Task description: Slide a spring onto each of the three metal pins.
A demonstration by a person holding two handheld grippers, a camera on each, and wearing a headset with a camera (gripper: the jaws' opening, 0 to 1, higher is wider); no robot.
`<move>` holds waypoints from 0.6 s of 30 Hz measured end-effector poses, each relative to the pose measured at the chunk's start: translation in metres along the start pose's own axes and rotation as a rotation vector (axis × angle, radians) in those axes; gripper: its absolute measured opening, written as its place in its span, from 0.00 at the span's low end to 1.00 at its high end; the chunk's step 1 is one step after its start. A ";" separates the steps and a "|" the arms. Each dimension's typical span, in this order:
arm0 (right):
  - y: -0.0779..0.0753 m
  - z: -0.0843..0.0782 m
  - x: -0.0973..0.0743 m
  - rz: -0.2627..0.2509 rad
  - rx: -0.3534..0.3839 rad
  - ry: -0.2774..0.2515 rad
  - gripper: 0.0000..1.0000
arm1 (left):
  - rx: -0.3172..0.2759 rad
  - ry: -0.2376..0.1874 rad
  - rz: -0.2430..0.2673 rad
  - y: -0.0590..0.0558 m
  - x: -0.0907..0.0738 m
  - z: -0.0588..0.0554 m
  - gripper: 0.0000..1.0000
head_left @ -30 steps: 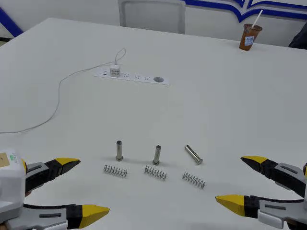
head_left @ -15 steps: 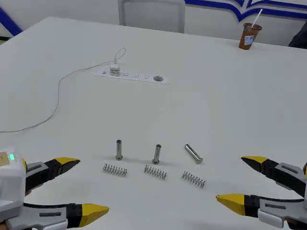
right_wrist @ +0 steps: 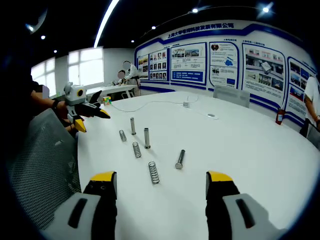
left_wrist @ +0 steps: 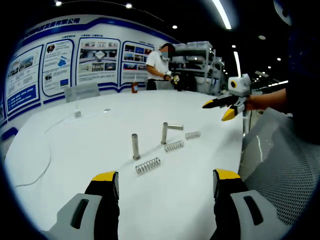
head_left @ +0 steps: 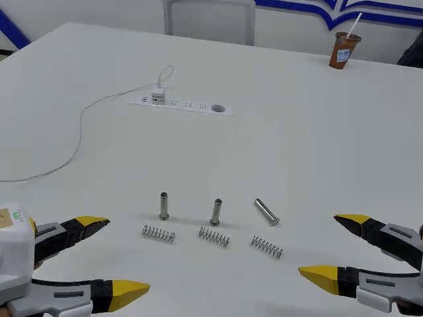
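While left claw [head_left: 129, 255] and right claw [head_left: 317, 244], yellow-tipped, hang spread, three coiled steel springs [head_left: 214, 238] lie just nearside of three silver metal pins [head_left: 216, 212]; judgement: pinch one spring lightly mid-coil, coaxial with pin.

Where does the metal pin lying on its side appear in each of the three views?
Head view: lying pin, rightmost of the row.
Left gripper view: lying pin, farthest of three, just above centre.
Right gripper view: lying pin, nearest of three, just below centre.
Shared landmark: middle upright pin, next to it.
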State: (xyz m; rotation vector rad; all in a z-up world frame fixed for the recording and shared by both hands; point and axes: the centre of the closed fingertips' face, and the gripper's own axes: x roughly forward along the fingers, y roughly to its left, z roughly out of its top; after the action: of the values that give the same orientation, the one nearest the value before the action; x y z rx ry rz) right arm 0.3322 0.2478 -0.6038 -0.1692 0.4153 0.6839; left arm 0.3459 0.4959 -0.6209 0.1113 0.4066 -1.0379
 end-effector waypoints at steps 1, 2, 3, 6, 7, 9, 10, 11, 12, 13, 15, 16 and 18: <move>0.000 0.000 0.000 0.000 0.000 0.001 0.73 | 0.000 0.000 0.001 0.000 0.000 0.000 0.79; 0.000 0.000 0.000 0.000 0.000 0.002 0.73 | -0.001 -0.001 0.001 0.000 0.000 0.000 0.79; 0.000 0.000 0.000 0.000 0.000 0.002 0.73 | -0.001 0.000 0.001 0.000 0.000 0.000 0.79; 0.000 0.000 0.000 0.000 0.001 0.004 0.73 | -0.001 0.001 0.001 0.001 0.000 0.000 0.79; 0.000 0.000 0.000 0.000 0.001 0.004 0.73 | -0.001 0.001 0.001 0.001 0.000 0.000 0.78; 0.001 0.000 0.000 0.000 0.000 0.004 0.73 | -0.001 0.002 0.002 0.001 -0.001 -0.001 0.78; 0.001 0.001 0.000 0.001 0.001 0.005 0.73 | -0.001 0.003 0.002 0.001 -0.001 -0.001 0.78; 0.000 0.000 0.001 0.000 0.001 0.007 0.73 | -0.001 0.004 0.001 0.001 -0.001 -0.001 0.78; -0.001 0.001 0.001 -0.001 0.000 0.009 0.73 | 0.000 0.004 0.001 0.001 -0.001 -0.001 0.78; -0.001 0.001 0.001 -0.001 0.001 0.010 0.72 | 0.000 0.004 0.001 0.001 -0.001 -0.001 0.78; -0.003 0.001 0.002 -0.003 0.001 0.012 0.72 | -0.001 0.004 0.001 0.002 -0.001 -0.001 0.78; -0.004 0.001 0.003 -0.003 0.001 0.012 0.72 | -0.001 0.004 0.001 0.002 -0.001 -0.001 0.78; -0.005 0.002 0.003 -0.002 0.000 0.012 0.72 | -0.001 0.003 0.001 0.002 0.000 0.000 0.78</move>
State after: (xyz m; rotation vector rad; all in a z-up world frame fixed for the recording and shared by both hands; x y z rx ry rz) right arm 0.3385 0.2468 -0.6029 -0.1743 0.4265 0.6813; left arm 0.3471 0.4973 -0.6212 0.1120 0.4099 -1.0363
